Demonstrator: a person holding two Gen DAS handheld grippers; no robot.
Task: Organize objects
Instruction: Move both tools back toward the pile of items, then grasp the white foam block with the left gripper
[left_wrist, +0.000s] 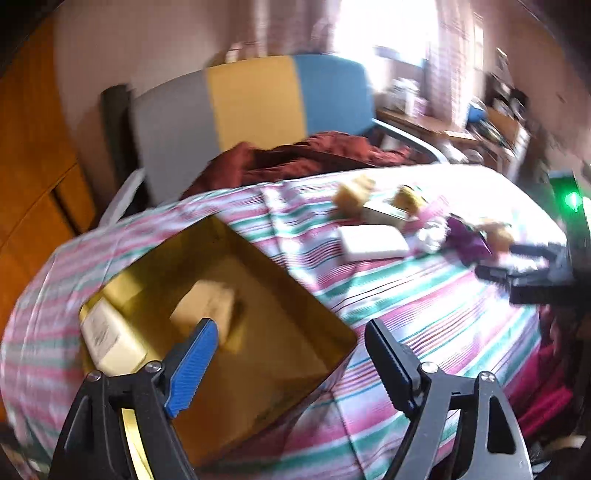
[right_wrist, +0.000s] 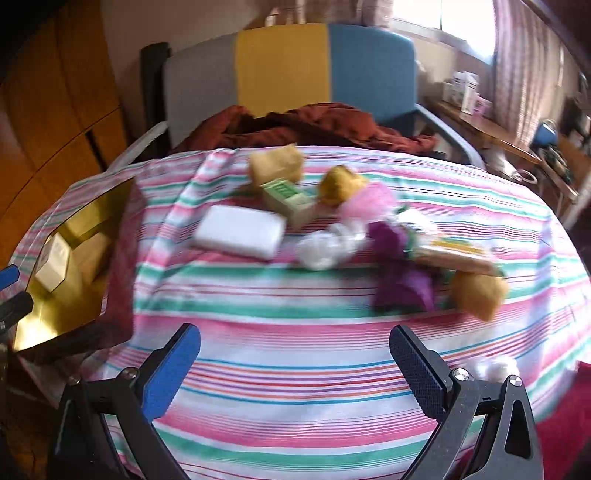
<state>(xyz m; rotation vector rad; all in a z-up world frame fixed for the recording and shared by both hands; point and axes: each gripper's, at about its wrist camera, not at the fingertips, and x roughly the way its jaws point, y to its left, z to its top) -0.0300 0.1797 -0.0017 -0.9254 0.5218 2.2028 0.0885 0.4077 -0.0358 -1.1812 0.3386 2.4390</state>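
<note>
A gold box (left_wrist: 280, 295) sits on the striped cloth at the left; it also shows in the right wrist view (right_wrist: 62, 295). Inside it lie a tan sponge (left_wrist: 207, 306) and a cream carton (left_wrist: 107, 336). My left gripper (left_wrist: 291, 343) is open and empty just above the box. My right gripper (right_wrist: 295, 350) is open and empty above bare cloth. Beyond it lie a white block (right_wrist: 240, 230), a green-printed carton (right_wrist: 291, 199), tan sponges (right_wrist: 275, 162), a yellow sponge (right_wrist: 478, 291), a pink puff (right_wrist: 369, 201), a purple cloth (right_wrist: 399, 280) and a clear wrapper (right_wrist: 327, 245).
The striped cloth (right_wrist: 295, 369) covers a rounded table. A red garment (right_wrist: 314, 125) lies at its far edge before a grey, yellow and blue chair (right_wrist: 280, 62). A wooden cupboard (right_wrist: 55, 110) stands left; a cluttered desk (right_wrist: 517, 147) stands right.
</note>
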